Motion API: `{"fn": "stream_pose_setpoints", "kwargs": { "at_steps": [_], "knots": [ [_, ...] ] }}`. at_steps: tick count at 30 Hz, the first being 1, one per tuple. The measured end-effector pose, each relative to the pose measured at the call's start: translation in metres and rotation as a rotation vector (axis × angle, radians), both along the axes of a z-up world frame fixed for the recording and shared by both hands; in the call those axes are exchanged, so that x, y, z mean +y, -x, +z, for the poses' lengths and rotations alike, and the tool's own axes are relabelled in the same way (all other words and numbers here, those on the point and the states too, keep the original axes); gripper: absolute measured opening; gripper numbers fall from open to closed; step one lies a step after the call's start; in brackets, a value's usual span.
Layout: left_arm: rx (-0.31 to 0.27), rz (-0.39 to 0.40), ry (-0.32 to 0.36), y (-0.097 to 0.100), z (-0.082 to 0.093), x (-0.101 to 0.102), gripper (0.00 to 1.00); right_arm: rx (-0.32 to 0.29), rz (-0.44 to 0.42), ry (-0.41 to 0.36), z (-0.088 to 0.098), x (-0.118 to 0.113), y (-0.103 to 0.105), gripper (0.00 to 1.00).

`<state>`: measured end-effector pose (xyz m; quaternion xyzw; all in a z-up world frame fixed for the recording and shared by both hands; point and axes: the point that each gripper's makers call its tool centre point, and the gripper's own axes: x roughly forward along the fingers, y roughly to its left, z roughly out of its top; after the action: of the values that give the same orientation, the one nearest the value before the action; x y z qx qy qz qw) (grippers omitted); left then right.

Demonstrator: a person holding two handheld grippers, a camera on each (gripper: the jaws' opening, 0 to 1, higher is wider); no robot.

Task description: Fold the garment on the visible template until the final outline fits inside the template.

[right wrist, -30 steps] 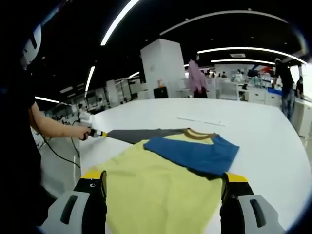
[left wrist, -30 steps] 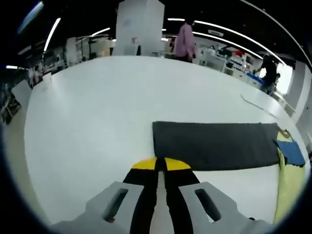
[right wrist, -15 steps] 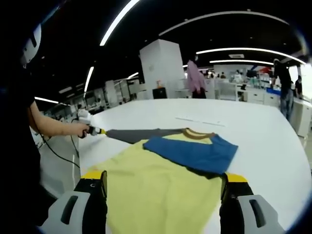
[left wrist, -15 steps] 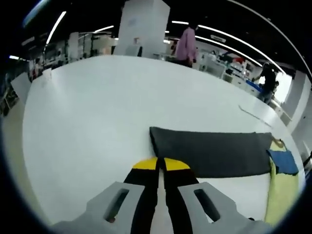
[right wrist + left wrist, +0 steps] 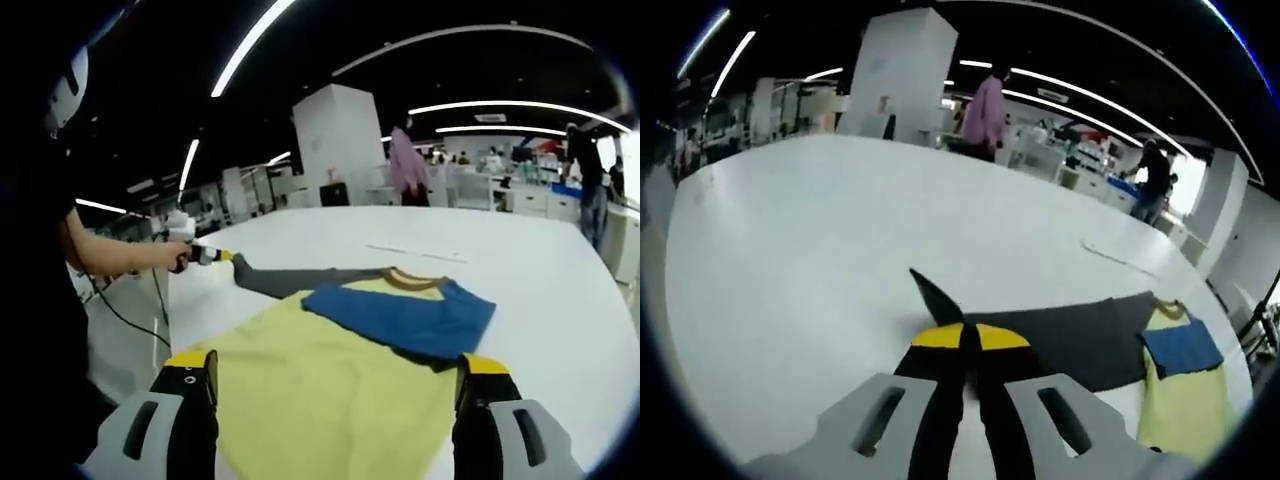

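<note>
Grey sleeve [image 5: 1070, 340] pinched, lifted by left gripper [image 5: 962, 338] | right gripper [image 5: 335, 380] jaws spread

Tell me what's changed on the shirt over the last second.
The left hand-held gripper, shut on the cuff of the grey sleeve, has lifted that end off the white table and begun drawing it in toward the yellow shirt body; the sleeve tip now stands up in a peak. The blue sleeve stays folded across the chest, and the right hand-held gripper stays open over the hem.
</note>
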<state>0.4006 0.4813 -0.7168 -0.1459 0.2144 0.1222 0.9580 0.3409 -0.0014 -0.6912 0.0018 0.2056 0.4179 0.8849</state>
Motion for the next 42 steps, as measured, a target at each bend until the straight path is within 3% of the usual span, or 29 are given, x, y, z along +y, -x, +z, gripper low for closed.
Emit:
{"fn": "stream_pose_setpoints", "kwargs": {
  "at_steps": [10, 32, 42],
  "knots": [
    [-0.062, -0.085, 0.023, -0.019, 0.018, -0.035, 0.00, -0.007, 0.011, 0.005, 0.002, 0.001, 0.003, 0.99],
    [-0.137, -0.254, 0.105, -0.046, 0.038, -0.108, 0.00, -0.006, 0.032, 0.031, 0.000, 0.004, 0.012, 0.99],
    [-0.154, -0.315, 0.110, -0.054, 0.044, -0.136, 0.00, 0.000, 0.029, 0.056, -0.007, 0.001, 0.015, 0.99]
  ]
}}
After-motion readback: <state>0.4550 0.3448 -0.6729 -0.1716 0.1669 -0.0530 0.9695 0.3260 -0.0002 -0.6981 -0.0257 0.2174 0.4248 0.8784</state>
